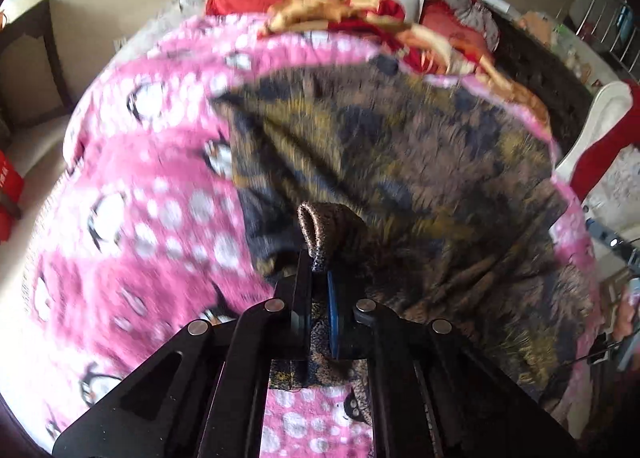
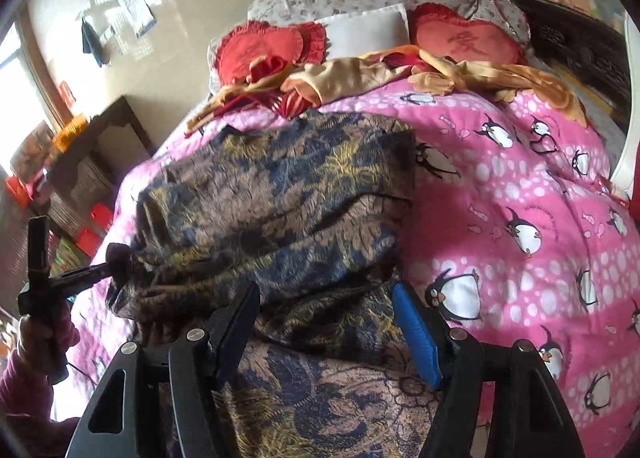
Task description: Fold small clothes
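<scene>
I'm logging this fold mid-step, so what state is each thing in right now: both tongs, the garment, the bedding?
Left tongs: shut on a pinched bunch of the patterned garment's edge.
Right tongs: open, fingers either side of the garment, not gripping.
Patterned garment: partly folded, rumpled, one edge lifted, lying on the quilt.
Pink penguin quilt: spread over the bed.
Heart cushions: at the bed's head, untouched.

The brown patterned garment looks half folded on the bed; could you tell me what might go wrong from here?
The left tongs pinch only a small bunch of the garment, so it may slip out. The right tongs are open over the cloth, leaving that side loose, so the fold could end up crooked.
</scene>
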Demonstrator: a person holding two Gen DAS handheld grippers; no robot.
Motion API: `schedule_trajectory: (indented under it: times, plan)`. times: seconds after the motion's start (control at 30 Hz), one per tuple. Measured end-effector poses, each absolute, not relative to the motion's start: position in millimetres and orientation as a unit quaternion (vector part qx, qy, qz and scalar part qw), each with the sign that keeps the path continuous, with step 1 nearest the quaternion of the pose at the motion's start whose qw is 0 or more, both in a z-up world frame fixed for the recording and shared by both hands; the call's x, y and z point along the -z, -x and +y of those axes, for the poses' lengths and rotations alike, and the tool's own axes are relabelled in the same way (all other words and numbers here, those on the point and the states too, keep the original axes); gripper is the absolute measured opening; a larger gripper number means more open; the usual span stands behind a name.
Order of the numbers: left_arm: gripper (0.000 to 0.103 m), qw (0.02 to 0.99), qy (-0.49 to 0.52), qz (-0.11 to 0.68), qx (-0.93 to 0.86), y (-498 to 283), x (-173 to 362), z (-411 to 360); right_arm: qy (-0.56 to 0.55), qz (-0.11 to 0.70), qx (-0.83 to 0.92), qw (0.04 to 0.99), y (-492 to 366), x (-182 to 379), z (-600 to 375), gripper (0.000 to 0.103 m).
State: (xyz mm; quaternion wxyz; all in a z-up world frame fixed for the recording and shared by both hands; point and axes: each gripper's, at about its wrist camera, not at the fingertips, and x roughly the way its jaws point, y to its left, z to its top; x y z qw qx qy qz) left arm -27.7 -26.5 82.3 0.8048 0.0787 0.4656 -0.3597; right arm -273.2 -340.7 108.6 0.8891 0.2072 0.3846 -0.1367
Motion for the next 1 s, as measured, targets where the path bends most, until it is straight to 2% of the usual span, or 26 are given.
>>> schedule_trajectory:
  times: [0.3, 0.43, 0.57, 0.63, 0.73, 0.87, 1.0]
  plan:
    - [0.004, 0.843, -0.027, 0.392, 0.368, -1.7, -181.1, -16.1, -0.156, 0.369, 0.141, 0.905, 243.7, -127.0, -344.5, 0.066]
    - [0.004, 0.855, -0.011, 0.365, 0.368, -8.1, -213.7, -13.9, -0.170, 0.357, 0.129, 0.909, 218.6, -135.5, -357.6, 0.066]
    - [0.004, 0.860, -0.028, 0.378, 0.342, -14.8, -205.8, -19.4, -0.182, 0.384, 0.101, 0.900, 190.0, -112.3, -355.3, 0.061]
    - [0.004, 0.856, -0.029, 0.399, 0.328, -20.2, -191.9, -20.4, -0.176, 0.437, 0.092, 0.877, 174.5, -78.0, -351.4, 0.060]
    - [0.004, 0.848, -0.024, 0.426, 0.313, -26.4, -169.8, -15.4, -0.153, 0.503, 0.095, 0.845, 173.6, -38.6, -346.3, 0.053]
    - [0.004, 0.847, -0.026, 0.433, 0.308, -29.2, -161.4, -10.4, -0.158, 0.489, 0.065, 0.855, 196.3, -65.6, -349.5, 0.053]
    - [0.004, 0.846, -0.018, 0.434, 0.310, -32.8, -161.1, -12.8, -0.115, 0.450, 0.091, 0.881, 208.9, -94.3, -355.8, 0.053]
